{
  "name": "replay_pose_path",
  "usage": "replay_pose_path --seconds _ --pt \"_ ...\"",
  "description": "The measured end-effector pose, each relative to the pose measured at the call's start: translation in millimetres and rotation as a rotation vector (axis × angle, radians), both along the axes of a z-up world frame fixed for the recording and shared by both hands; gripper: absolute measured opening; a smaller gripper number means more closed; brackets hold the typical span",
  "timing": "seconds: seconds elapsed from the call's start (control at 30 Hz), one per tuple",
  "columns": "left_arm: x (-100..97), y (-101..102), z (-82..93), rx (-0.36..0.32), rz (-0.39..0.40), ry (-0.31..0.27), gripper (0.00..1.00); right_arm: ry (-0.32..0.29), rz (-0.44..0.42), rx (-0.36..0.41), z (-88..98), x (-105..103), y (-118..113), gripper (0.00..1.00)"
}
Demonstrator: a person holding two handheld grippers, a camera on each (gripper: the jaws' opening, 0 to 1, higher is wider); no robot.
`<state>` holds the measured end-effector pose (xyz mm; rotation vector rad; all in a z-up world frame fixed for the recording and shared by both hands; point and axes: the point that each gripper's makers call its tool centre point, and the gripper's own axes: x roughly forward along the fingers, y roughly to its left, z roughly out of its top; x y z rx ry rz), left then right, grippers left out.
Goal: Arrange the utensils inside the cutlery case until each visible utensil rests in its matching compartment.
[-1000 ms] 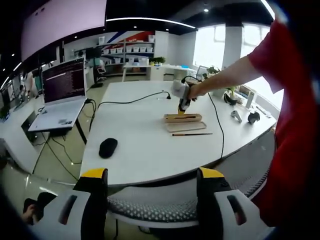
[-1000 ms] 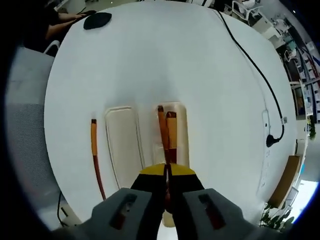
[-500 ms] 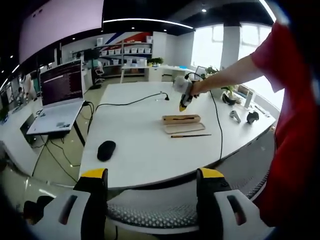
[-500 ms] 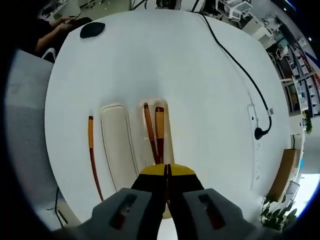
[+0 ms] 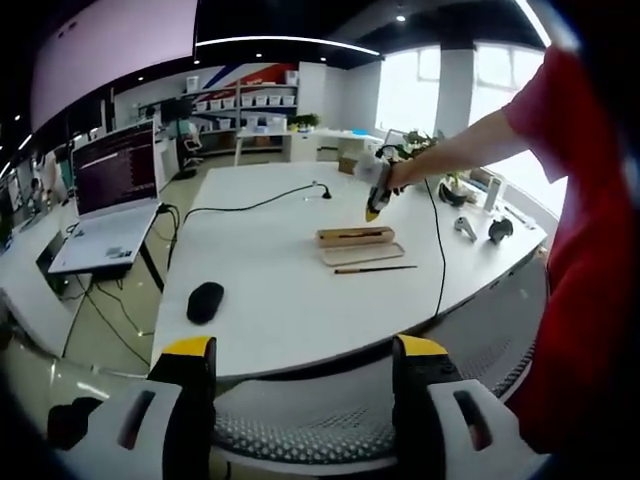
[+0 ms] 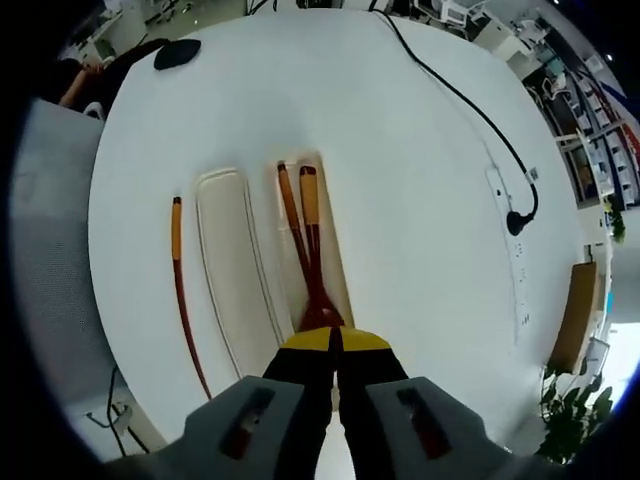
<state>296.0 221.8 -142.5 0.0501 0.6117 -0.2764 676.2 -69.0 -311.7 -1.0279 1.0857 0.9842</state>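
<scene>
While two of the wooden-handled utensils already lie in the cutlery case [image 6: 318, 235], the job looks only partly done. In the right gripper view, the right tongs [image 6: 333, 345] rise from the bottom centre with their yellow-tipped jaws pressed together and nothing between them, hanging over the near end of the case. Just above the jaw tips, toward mid-frame, the utensil pair [image 6: 303, 235] rests side by side along the case's one long compartment, handles pointing to the upper part of the frame. To the left of the case lies its pale lid [image 6: 232, 265], flat on the white tabletop [image 6: 400, 150], and further left, apart from the lid, a single utensil [image 6: 180, 275] is still outside any compartment; whether it is a chopstick or something else I cannot tell. That piece is what remains, by my reading, and perhaps the lid after it. In the left gripper view the left tongs [image 5: 305, 350] stand wide at the bottom of the frame, holding nothing, well back from the tabletop edge and above a mesh chair [image 5: 310, 415]. A black mouse [image 5: 204, 301] sits left of centre, the case and loose utensil at mid-frame, and a laptop [image 5: 115, 190] at the far upper left.
</scene>
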Motion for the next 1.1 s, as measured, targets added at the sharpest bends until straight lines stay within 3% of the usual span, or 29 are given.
replay_pose_path --seconds 0.2,0.4,0.6,0.83,1.1 --pt "-0.3 0 -0.2 0.006 0.000 0.005 0.74 0.003 0.004 -0.002 -4.6 -3 -4 0.00" --pt "0.6 -1 1.8 0.016 -0.003 0.005 0.74 0.036 -0.047 0.023 -11.8 -8 -9 0.00" --pt "-2.7 0 3.1 0.025 0.007 0.014 0.74 0.063 -0.158 0.101 -26.4 -7 -8 0.04" --pt "-2.4 -3 1.9 0.037 0.000 0.025 0.74 0.058 -0.128 0.082 -35.5 -16 -14 0.05" --pt "4.6 -13 1.5 0.031 -0.020 0.021 0.74 0.129 -0.122 0.109 -35.1 -25 -12 0.01"
